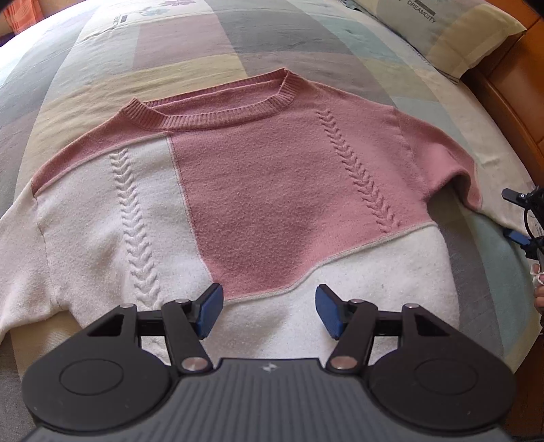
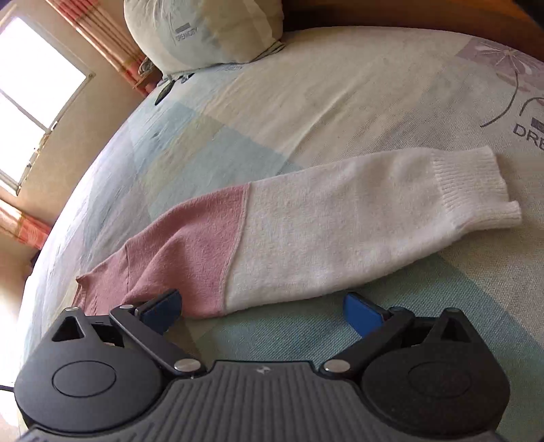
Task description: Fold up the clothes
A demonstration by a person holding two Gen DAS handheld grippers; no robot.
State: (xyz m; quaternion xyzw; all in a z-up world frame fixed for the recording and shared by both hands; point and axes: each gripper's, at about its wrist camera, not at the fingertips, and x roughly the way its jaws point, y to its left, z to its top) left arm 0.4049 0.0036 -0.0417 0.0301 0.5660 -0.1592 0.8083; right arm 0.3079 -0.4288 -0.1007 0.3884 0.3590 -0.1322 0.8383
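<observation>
A pink and white knitted sweater (image 1: 272, 190) lies flat, front up, on the bed, collar (image 1: 217, 112) away from me. My left gripper (image 1: 268, 311) hovers above its white lower part, open, with nothing between the blue pads. In the right wrist view one sleeve (image 2: 306, 231) stretches out across the bedspread, pink near the shoulder, white toward the ribbed cuff (image 2: 476, 183). My right gripper (image 2: 261, 311) stands open just before the sleeve's near edge; its left pad (image 2: 163, 309) is over the pink part, whether touching I cannot tell. Part of the right gripper (image 1: 523, 217) shows at the left view's right edge.
The bed carries a pastel patchwork bedspread (image 1: 190, 44). A pillow (image 1: 442, 30) lies at the headboard end, also seen as a pillow (image 2: 204, 30) in the right view. A wooden bed frame (image 1: 510, 112) runs along the right. A window (image 2: 30, 98) and curtain are beyond the bed.
</observation>
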